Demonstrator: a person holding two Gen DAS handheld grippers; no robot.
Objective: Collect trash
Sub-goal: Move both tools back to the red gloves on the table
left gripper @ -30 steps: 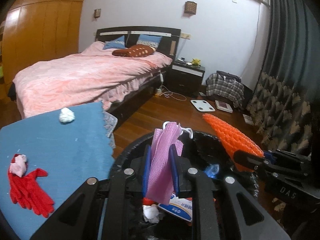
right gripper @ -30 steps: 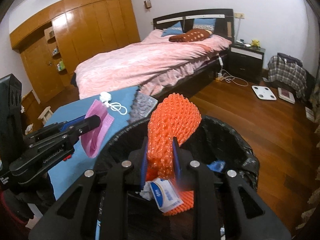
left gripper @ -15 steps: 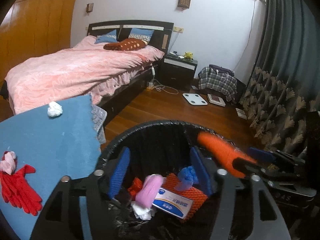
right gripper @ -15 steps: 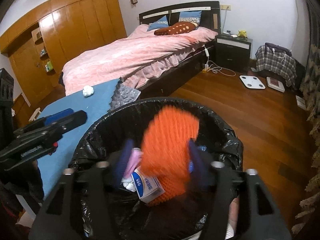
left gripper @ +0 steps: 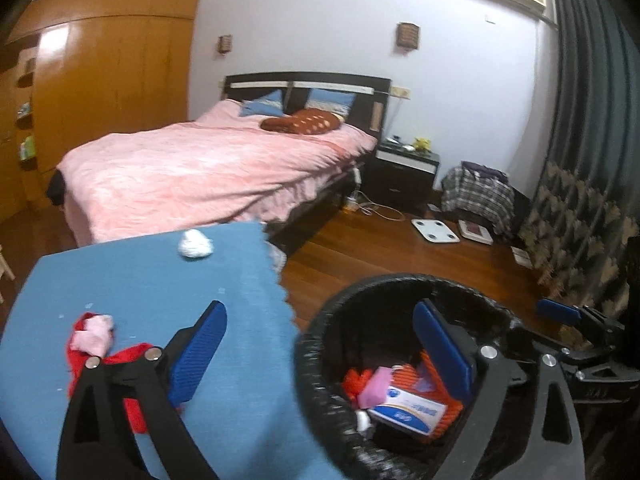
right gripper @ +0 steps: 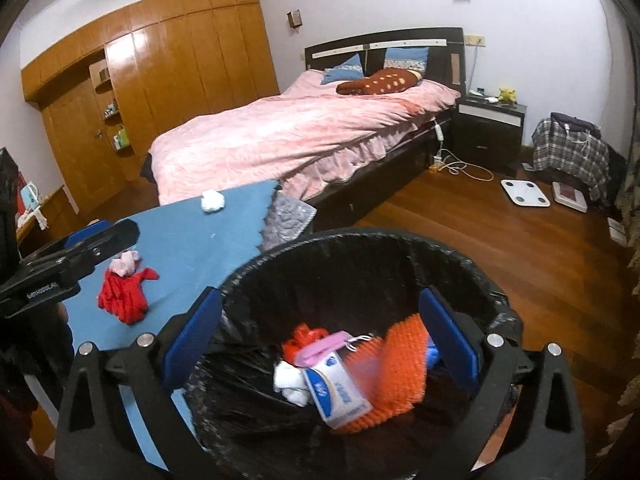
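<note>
Right wrist view: the right gripper (right gripper: 320, 332) hangs over the black-lined trash bin (right gripper: 452, 252) with its blue-padded jaws spread wide and nothing between them. Inside the bin, near 6 o'clock, lie an orange foam net (right gripper: 394, 376), a white-and-blue packet (right gripper: 338, 394), a pink mask (right gripper: 324, 345) and a white wad (right gripper: 290, 384). At 9 o'clock the left gripper (right gripper: 116, 232) reaches over the blue table (right gripper: 192, 248), where a red glove (right gripper: 124, 292) with a pink scrap (right gripper: 126, 262) on it lies, and a crumpled white tissue (right gripper: 212, 201) sits toward 11 o'clock. Beyond stands the pink-covered bed (right gripper: 304, 136).

From the left wrist view, the left gripper (left gripper: 320, 340) is likewise wide apart and empty, one pad over the blue table (left gripper: 160, 280), the other over the trash bin (left gripper: 320, 336). The red glove (left gripper: 132, 384) and pink scrap (left gripper: 94, 332) are at 8 o'clock, partly behind the finger; the white tissue (left gripper: 195, 244) is at 11 o'clock. The right gripper (left gripper: 560, 314) shows at 3 o'clock
</note>
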